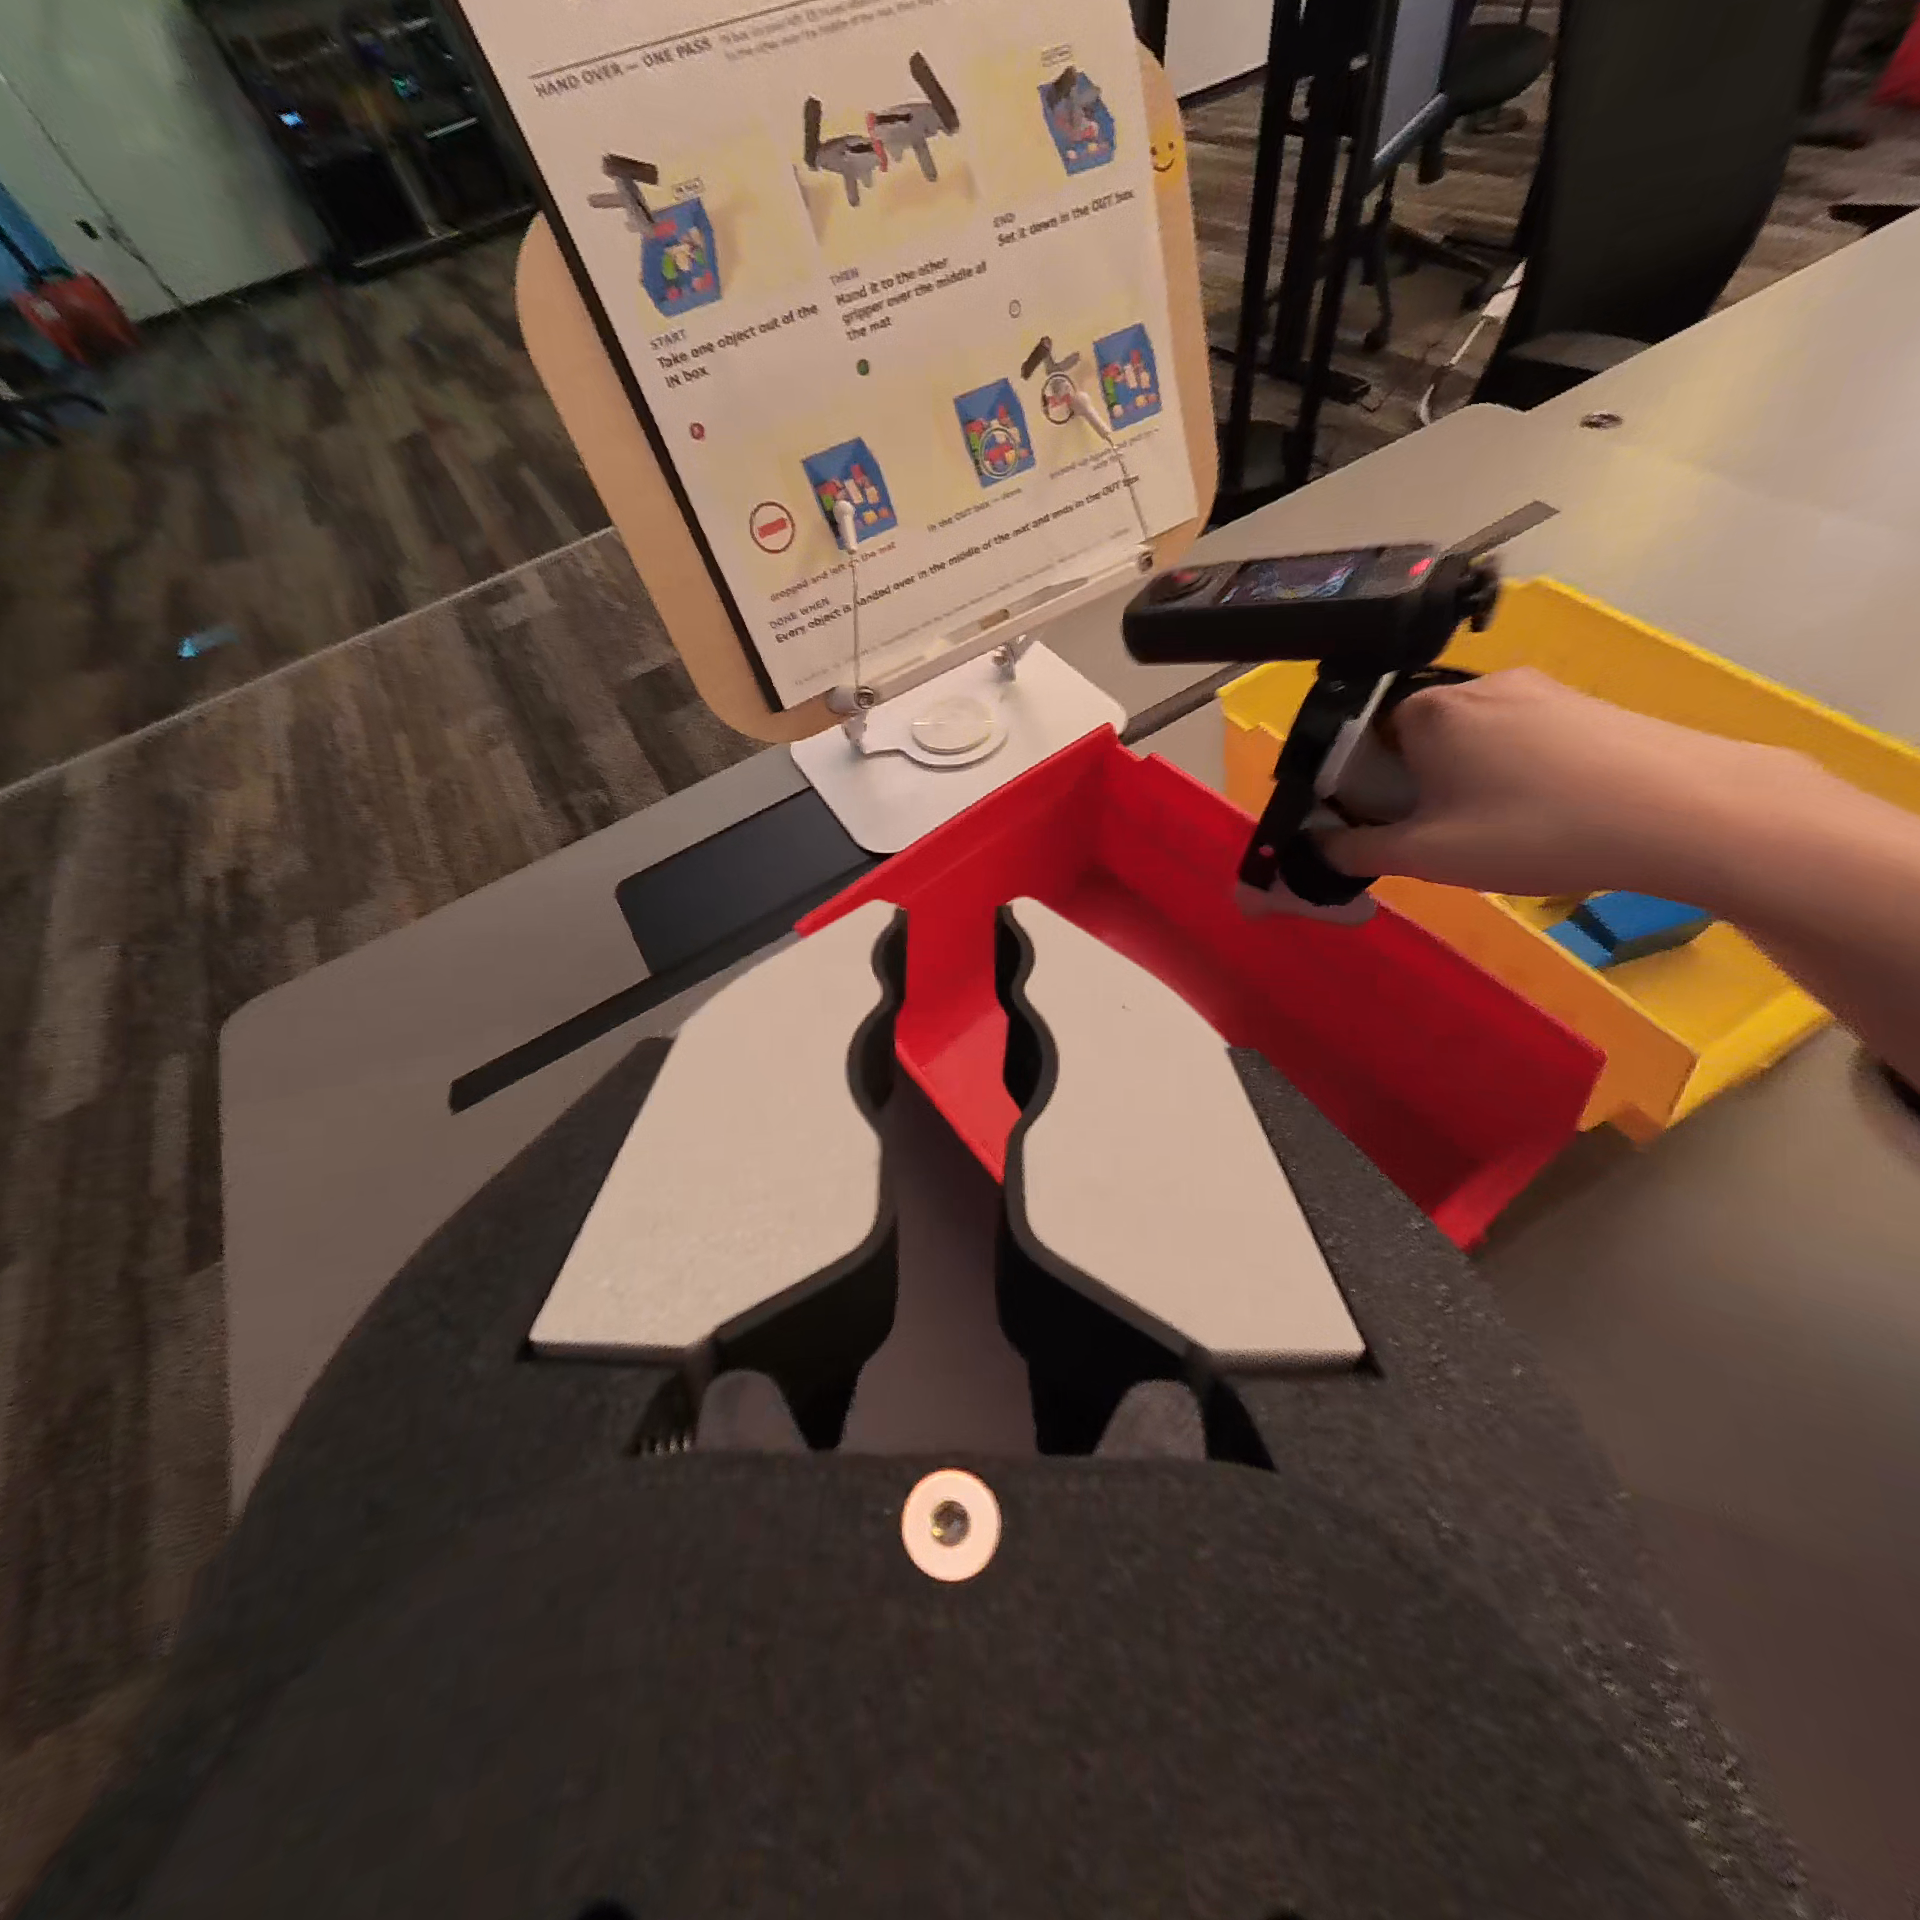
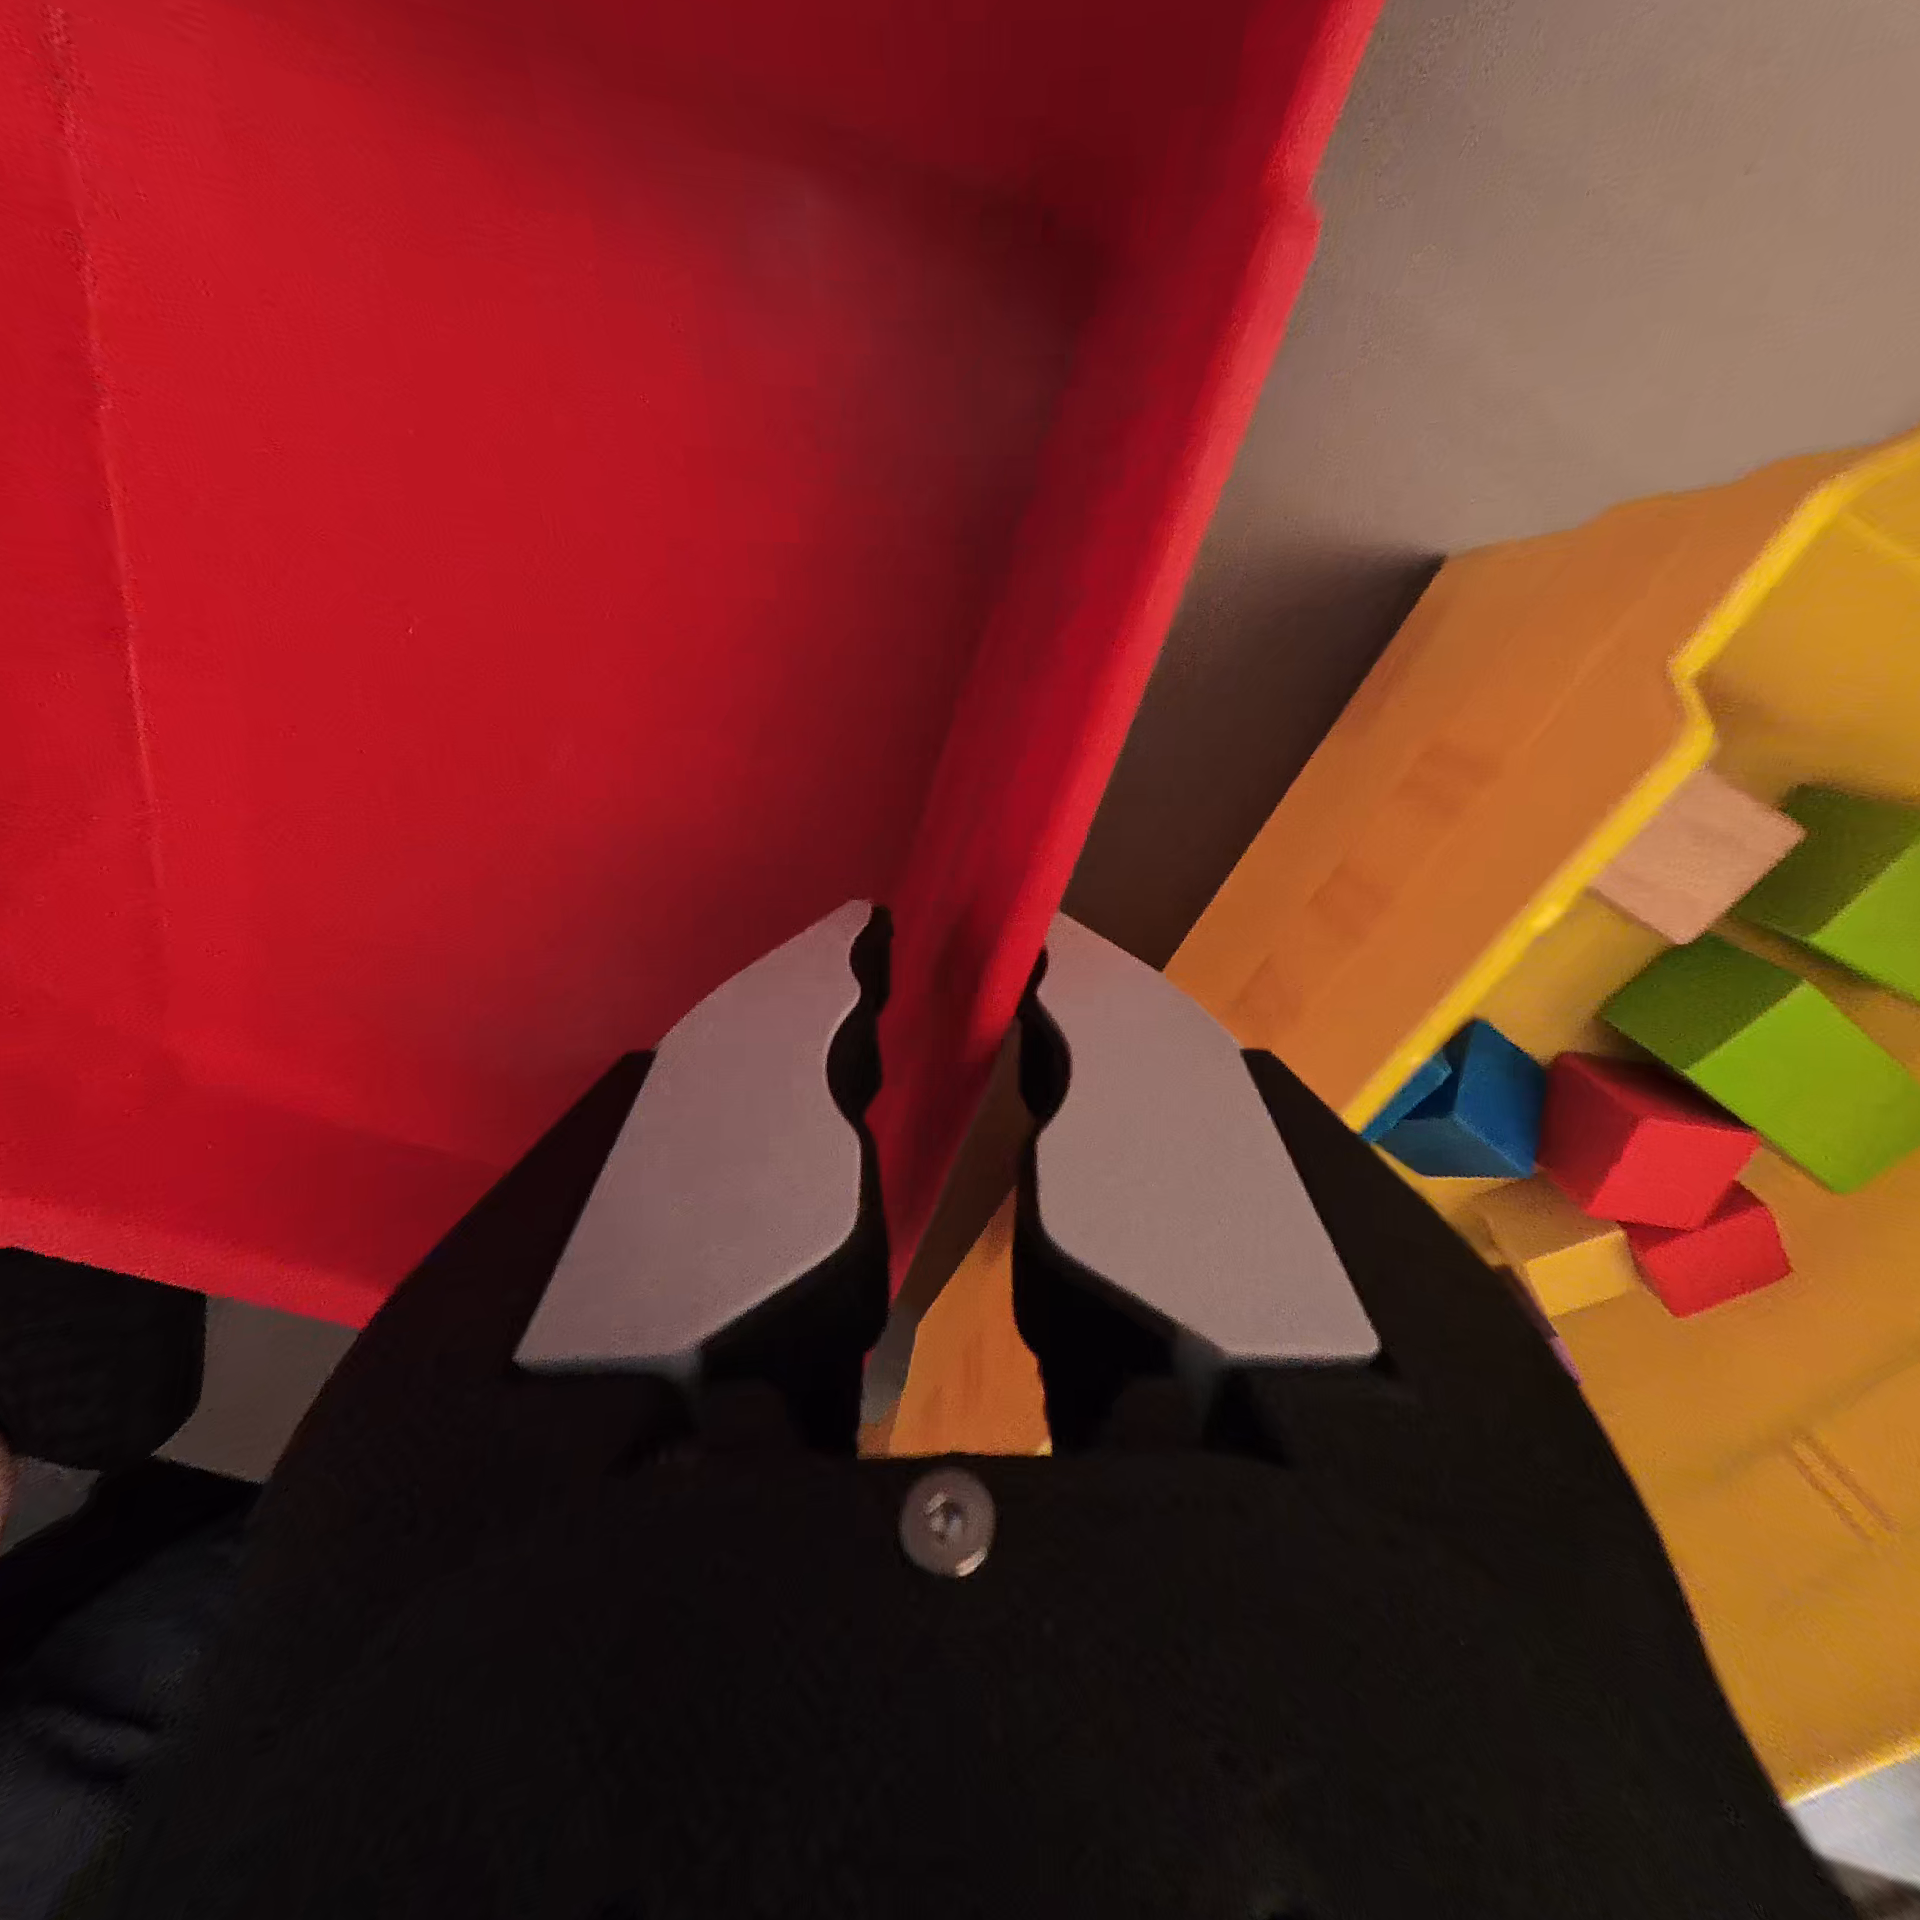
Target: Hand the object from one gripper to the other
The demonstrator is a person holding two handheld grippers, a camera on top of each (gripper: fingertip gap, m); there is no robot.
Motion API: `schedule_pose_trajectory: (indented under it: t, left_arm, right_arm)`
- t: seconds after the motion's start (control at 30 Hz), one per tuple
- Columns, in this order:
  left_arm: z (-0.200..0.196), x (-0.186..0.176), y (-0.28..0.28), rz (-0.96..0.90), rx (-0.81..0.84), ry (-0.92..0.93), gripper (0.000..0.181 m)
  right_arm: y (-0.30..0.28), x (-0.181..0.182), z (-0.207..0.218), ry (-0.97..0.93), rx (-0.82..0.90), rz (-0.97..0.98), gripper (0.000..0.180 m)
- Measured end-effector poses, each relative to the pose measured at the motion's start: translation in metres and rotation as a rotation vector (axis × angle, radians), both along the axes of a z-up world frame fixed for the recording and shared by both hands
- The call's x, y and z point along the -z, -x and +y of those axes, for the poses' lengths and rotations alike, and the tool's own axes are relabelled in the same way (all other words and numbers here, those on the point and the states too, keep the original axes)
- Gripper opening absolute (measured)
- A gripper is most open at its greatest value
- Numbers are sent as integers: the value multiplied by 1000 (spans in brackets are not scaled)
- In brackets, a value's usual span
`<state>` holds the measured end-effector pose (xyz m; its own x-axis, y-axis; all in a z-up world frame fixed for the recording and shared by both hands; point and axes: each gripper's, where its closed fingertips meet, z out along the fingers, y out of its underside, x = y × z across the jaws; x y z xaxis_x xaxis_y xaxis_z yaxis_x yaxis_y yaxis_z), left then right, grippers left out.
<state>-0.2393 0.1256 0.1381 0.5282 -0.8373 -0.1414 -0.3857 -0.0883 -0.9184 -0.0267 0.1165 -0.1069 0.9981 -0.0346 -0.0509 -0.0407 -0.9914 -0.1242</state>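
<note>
My left gripper (image 1: 951, 914) hangs over the near left corner of an empty red bin (image 1: 1351, 1039). Its jaws stand a narrow gap apart with nothing between them. My right gripper (image 2: 956, 935), held by a hand, shows in the left wrist view (image 1: 1299, 904) at the red bin's far right wall. In the right wrist view its jaws straddle that wall (image 2: 1039, 727) and close on it, one finger inside the bin and one outside. A yellow bin (image 2: 1455, 779) beside it holds blue (image 2: 1475, 1112), red (image 2: 1642, 1143) and green (image 2: 1766, 1049) blocks.
An instruction board on a white stand (image 1: 862, 343) rises behind the red bin. The yellow bin (image 1: 1662, 675) sits to the right of the red one, close beside it. A dark mat (image 1: 707, 894) lies at the back left. The grey table's edge (image 1: 239, 1143) drops off at the left.
</note>
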Motion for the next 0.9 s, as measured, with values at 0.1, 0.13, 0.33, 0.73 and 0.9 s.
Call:
schedule_pose_trajectory:
  t: [0.1,0.13,0.33,0.73,0.9]
  left_arm:
    - [-9,1,-7,-31,63,65,16]
    - [-9,1,-7,-29,66,62,16]
    - [-7,5,-3,13,50,49,16]
    - [-11,18,-8,82,63,70,19]
    - [-11,22,-9,93,70,88,19]
  right_arm:
    - [0,21,-5,89,11,15,21]
    - [-1,23,-3,85,2,-13,22]
    - [-3,24,-1,89,12,-69,26]
    - [4,28,24,18,-34,-93,25]
    - [16,37,7,174,-59,32,16]
